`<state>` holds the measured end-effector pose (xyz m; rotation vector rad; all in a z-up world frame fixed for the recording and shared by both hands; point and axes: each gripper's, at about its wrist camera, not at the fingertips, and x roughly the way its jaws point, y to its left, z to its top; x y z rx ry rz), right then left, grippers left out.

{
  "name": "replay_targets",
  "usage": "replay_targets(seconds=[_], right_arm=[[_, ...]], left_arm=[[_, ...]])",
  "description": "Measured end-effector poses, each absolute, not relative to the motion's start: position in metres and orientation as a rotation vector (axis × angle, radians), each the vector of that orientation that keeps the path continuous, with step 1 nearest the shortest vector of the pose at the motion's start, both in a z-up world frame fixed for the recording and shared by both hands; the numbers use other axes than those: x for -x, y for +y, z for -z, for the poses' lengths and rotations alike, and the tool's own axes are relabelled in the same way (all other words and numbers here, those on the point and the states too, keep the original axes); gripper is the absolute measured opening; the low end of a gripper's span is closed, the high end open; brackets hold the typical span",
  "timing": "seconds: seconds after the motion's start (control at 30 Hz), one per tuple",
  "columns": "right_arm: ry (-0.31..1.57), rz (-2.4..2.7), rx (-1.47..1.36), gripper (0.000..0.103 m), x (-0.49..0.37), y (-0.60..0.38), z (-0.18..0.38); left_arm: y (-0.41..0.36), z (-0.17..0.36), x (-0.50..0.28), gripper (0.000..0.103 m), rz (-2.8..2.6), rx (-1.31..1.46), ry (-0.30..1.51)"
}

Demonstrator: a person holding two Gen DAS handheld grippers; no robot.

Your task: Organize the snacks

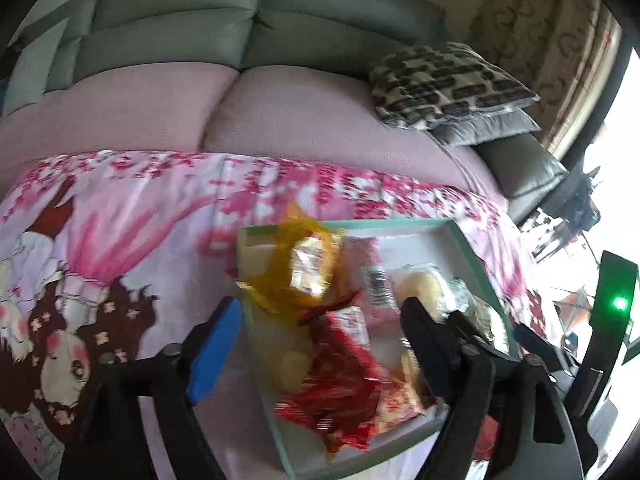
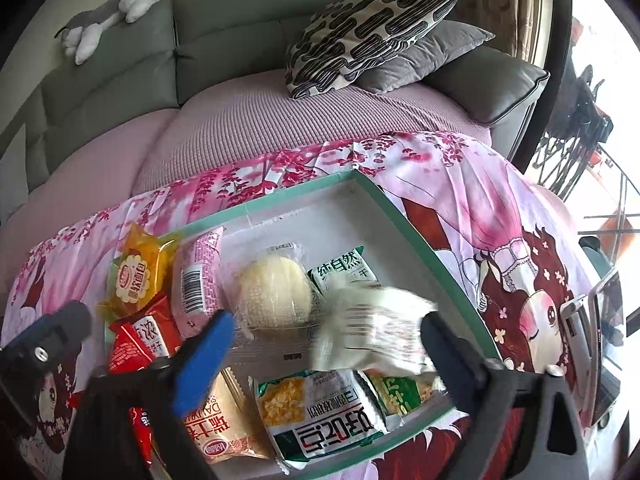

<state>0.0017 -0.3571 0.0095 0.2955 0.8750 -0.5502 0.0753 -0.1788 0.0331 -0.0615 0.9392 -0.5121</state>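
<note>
Two grippers are in my hands, both over the green-rimmed box point(image 2: 416, 236) that sits on the pink printed cloth point(image 2: 460, 184) spread across the sofa seat point(image 2: 248, 128).

My right gripper point(image 2: 326, 334) has its jaws spread wide, the blue pad point(image 2: 204, 360) on one side and the dark finger on the other. A white crinkled packet point(image 2: 372, 332) lies blurred between them near the box's right edge, and neither pad presses on it; whether a pad brushes it I cannot tell. Below it, along the near edge of the box, lie a green-and-white packet point(image 2: 320, 412) and a smaller green packet point(image 2: 400, 396). A round pale bun in clear wrap point(image 2: 276, 292) sits mid-box, with a pink packet point(image 2: 198, 280) to its left.

My left gripper point(image 1: 316, 320) also stands apart, blue pad point(image 1: 214, 352) outside the box's left edge, the black finger over the middle. An orange-wrapped snack point(image 1: 304, 268) shows blurred between the fingers, towards the far left corner, and nothing clamps it. A red packet point(image 1: 340, 380) lies just beneath, towards the near left corner; I cannot tell whether the finger touches it.

A patterned cushion point(image 2: 368, 36) rests on a grey cushion point(image 2: 424, 56) at the sofa's far right end.
</note>
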Motion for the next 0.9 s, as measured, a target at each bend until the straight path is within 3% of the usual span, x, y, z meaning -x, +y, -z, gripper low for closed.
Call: replay_targets(seconds=[0.1, 0.2, 0.9], right_arm=[[0.873, 0.557, -0.284, 0.103, 0.001, -0.354, -0.012], [0.869, 0.567, -0.274, 0.103, 0.003, -0.350, -0.014], [0.873, 0.371, -0.184, 0.103, 0.073, -0.250, -0.004]], left_arm=[[-0.164, -0.032, -0.079, 0.090, 0.430, 0.035, 0.925], [-0.154, -0.029, -0.081, 0.102, 0.307, -0.080, 0.896], [-0.068, -0.012, -0.010, 0.103, 0.079, -0.145, 0.954]])
